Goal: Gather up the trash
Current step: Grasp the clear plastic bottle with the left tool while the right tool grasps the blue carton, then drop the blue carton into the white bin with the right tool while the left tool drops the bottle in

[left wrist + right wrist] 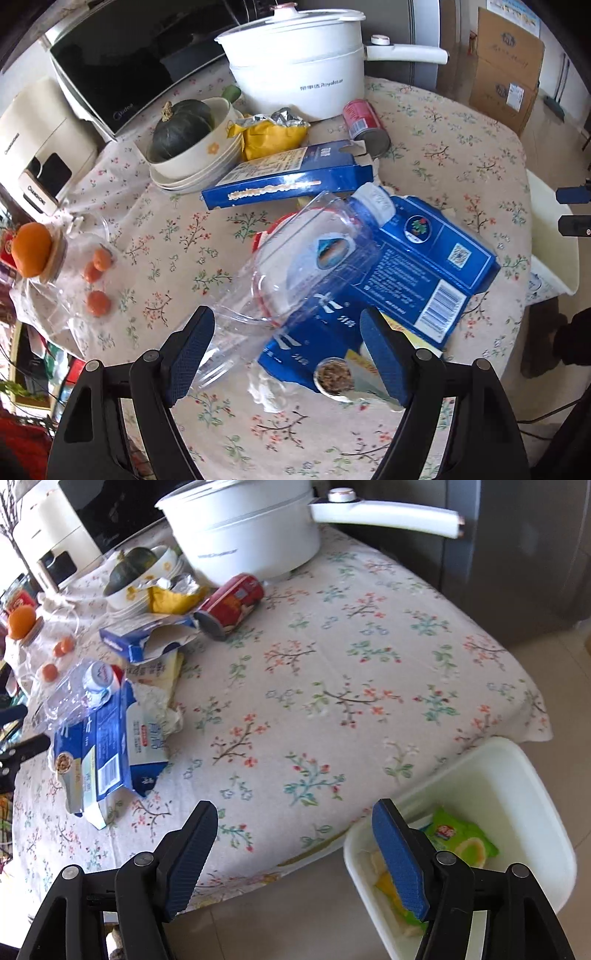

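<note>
A clear plastic bottle (pixel 295 258) lies across a flattened blue carton (pixel 424 266) on the floral tablecloth. My left gripper (pixel 286 354) hangs open just above them, the bottle's base reaching in between its fingers without the pads pressing on it. Farther back lie a blue box (pixel 288 177), a yellow snack bag (pixel 273 134) and a red can (pixel 365 123). A crumpled tissue (pixel 266 387) sits under the carton's near edge. My right gripper (pixel 295 842) is open and holds nothing, straddling the table's edge and a white bin (pixel 517 786) that holds a green wrapper (pixel 461 838).
A white electric pot (pixel 295 62) with a long handle stands at the back. Beside it, a squash (pixel 181 125) sits in stacked bowls. Behind are a black oven (pixel 122 62) and a cream appliance (pixel 40 147). Oranges (pixel 98 302) in a plastic bag lie left.
</note>
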Demonstrator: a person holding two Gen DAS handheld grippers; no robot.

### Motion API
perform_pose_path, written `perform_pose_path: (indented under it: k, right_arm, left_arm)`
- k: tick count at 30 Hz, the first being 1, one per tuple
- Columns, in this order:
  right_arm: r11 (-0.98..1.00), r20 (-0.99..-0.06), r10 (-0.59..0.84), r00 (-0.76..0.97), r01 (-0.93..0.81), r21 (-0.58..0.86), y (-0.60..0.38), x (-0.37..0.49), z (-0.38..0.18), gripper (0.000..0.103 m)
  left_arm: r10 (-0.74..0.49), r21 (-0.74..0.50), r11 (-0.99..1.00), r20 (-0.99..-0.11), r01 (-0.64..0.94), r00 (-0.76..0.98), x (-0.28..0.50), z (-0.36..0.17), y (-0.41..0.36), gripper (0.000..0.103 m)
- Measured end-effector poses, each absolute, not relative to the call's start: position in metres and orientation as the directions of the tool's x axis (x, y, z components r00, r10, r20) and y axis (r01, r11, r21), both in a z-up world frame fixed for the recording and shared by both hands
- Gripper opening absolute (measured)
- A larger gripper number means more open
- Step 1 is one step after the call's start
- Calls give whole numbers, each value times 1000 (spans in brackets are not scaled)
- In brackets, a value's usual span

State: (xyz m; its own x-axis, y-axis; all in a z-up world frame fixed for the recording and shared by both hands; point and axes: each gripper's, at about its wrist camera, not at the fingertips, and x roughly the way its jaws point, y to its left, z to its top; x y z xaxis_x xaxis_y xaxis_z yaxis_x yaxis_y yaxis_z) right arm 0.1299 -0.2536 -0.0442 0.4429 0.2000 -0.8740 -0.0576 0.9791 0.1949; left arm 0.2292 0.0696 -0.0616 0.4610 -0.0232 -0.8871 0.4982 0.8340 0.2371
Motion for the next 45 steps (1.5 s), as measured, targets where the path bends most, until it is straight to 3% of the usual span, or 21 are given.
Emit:
perform_pose_path:
  k: [10, 19, 25, 27, 31, 33, 34, 35, 38, 45]
  right_arm:
    - [953, -900, 293, 323, -174, 247, -189, 162, -73, 74]
    - [925, -898, 369, 239, -184, 331, -149, 184, -99, 74]
    - [928, -910, 364, 201, -162, 335, -138, 191, -122, 73]
    - [924, -898, 377, 228, -162, 347, -137, 192, -120, 68]
    - [885, -852, 465, 239, -100, 455, -149, 196, -123, 46]
    - [870, -835, 491, 247, -83, 486, -154, 197, -123, 33]
    - [860, -824, 506, 255, -82, 503, -156, 197, -121, 17]
    - [842, -804, 534, 262, -80, 533, -159, 197, -119, 12]
    - [816, -762, 567, 314, -83, 573, -164, 192, -102, 5]
    - [815, -710, 569, 414, -170, 554, -167, 172, -57, 1]
  left_arm:
    - [71, 290, 741, -931, 606, 359, 260, -104, 75, 85]
    - [-32, 92, 823, -978, 561, 207, 231, -122, 79, 80]
    - [-146, -52, 926, -963, 375, 226, 216, -120, 100, 75]
    - [-178, -96, 946, -952, 309, 250, 209, -118, 107, 72]
    - [-192, -126, 967, -931, 222, 310, 196, -109, 115, 67]
    - [-195, -141, 974, -922, 179, 335, 191, -104, 119, 66]
    - [-187, -137, 977, -918, 164, 351, 190, -98, 120, 65]
    - [-185, -138, 979, -911, 149, 369, 187, -92, 123, 65]
    - [-192, -166, 981, -888, 99, 418, 176, -77, 132, 65]
    - [-203, -205, 977, -840, 51, 503, 148, -42, 130, 65]
